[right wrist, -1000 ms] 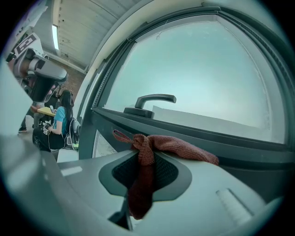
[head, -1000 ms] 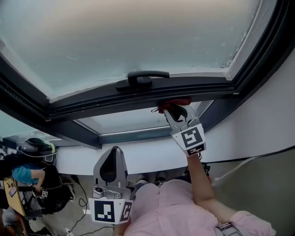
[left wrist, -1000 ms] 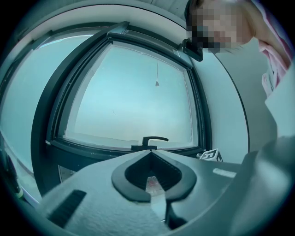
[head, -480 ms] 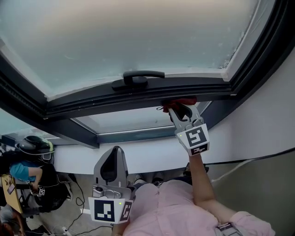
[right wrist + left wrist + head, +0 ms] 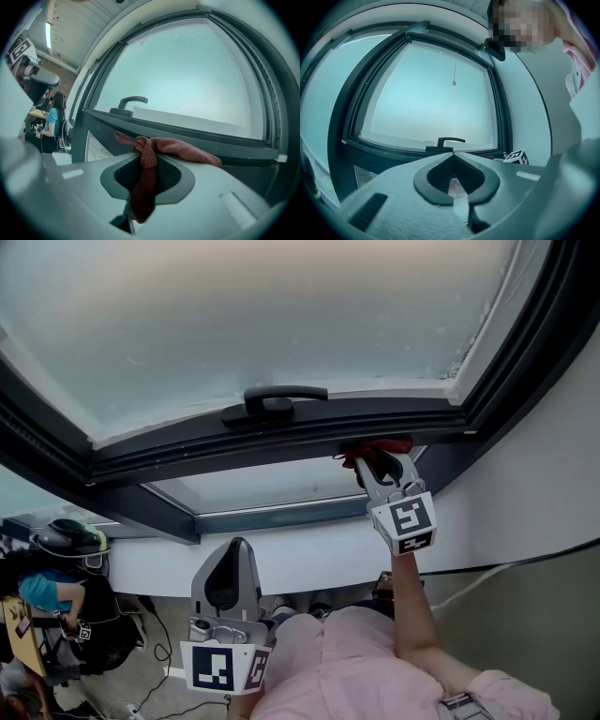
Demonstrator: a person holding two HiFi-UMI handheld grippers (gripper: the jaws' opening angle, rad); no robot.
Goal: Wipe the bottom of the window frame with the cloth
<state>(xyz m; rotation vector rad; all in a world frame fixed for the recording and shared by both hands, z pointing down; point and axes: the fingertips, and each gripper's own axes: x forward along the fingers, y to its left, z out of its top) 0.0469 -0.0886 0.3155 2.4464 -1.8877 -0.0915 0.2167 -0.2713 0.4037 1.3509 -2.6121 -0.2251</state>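
A dark window frame [image 5: 281,432] with a black handle [image 5: 277,401] runs across the head view. My right gripper [image 5: 382,463] is raised to the frame's bottom rail, right of the handle, and is shut on a red cloth [image 5: 378,447]. The cloth lies pressed against the rail's underside. In the right gripper view the red cloth [image 5: 178,149] hangs out of the gripper [image 5: 147,164] and drapes to the right along the frame [image 5: 201,138]. My left gripper [image 5: 225,570] is held low near the body, shut and empty, well below the window.
A white wall [image 5: 553,484] borders the frame on the right, with a cable [image 5: 511,563] running across it. A lower glass pane [image 5: 272,482] sits under the rail. A person in a helmet [image 5: 61,568] sits at the lower left.
My right gripper has slid to the right along the bottom rail with the cloth in it. The left gripper has stayed in place.
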